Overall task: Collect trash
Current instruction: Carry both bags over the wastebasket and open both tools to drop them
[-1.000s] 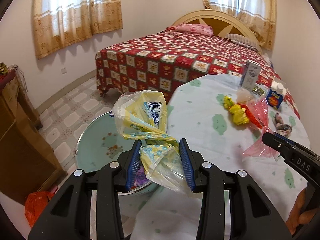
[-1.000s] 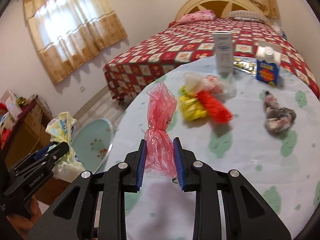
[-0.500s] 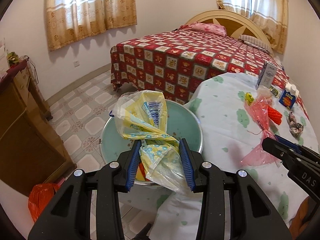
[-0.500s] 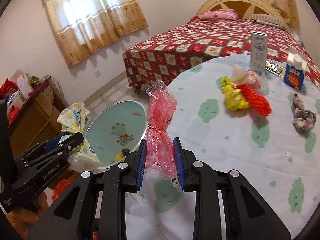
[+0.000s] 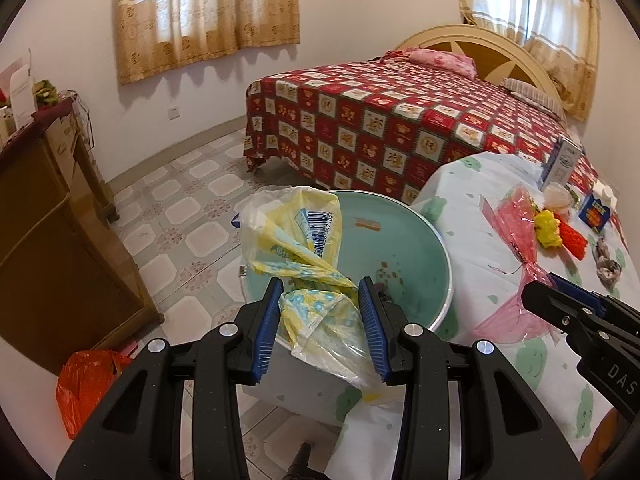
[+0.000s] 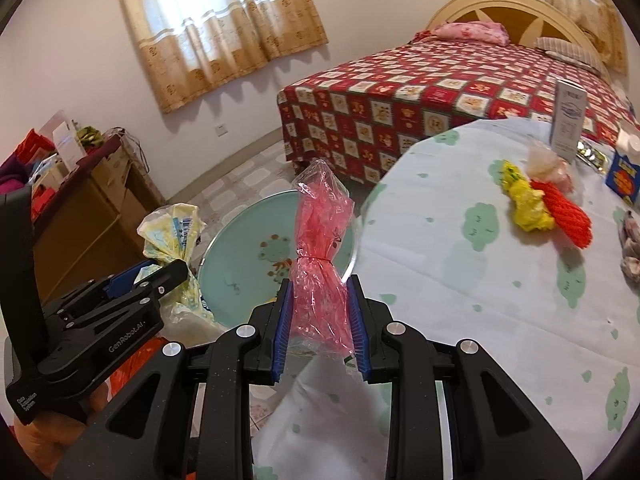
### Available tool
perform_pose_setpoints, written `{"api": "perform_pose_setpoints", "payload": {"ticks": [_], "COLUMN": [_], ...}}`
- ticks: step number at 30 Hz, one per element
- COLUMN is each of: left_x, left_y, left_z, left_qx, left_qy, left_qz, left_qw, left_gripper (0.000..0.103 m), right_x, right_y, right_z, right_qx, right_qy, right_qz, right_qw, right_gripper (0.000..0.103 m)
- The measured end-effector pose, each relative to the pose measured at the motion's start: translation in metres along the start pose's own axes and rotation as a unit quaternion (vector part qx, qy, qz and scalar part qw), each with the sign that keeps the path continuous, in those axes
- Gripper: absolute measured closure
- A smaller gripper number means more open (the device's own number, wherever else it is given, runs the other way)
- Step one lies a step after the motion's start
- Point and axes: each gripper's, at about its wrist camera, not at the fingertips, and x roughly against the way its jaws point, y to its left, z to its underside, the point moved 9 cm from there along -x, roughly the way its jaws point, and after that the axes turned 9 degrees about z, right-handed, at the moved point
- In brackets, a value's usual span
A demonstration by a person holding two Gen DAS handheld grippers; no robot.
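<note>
Right wrist view — red wrapper [image 6: 320,264] upright, long axis vertical, gripper-clamped [image 6: 320,320].

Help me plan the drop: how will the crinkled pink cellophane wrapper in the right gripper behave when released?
The crinkled pink cellophane wrapper stands up unsupported above the right gripper, so it is probably springy. Thin and see-through, it likely weighs little and may flutter off course.
</note>
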Motion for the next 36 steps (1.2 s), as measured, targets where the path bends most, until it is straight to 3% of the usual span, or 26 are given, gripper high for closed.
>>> {"api": "perform_pose_setpoints", "payload": {"ticks": [13, 36], "left_x": [-0.005, -0.070], "left_y": [0.043, 0.030], "left_z": [-0.009, -0.020], "left_qx": [0.040, 0.024], "left_qy": [-0.005, 0.041], "left_qz": [-0.009, 0.002], "left_qw": [0.9992, 0.9988], "left_gripper": [0.064, 0.064], "right_x": [-0.032, -0.108], "right_y": [0.033, 0.036], "right_z": [-0.015, -0.022], "right_qx": [0.026, 0.037], "right_qy": [0.004, 0.051], "right_qz": [-0.009, 0.001], "right_qw": [1.000, 0.998], "right_gripper": [0.075, 0.075]}}
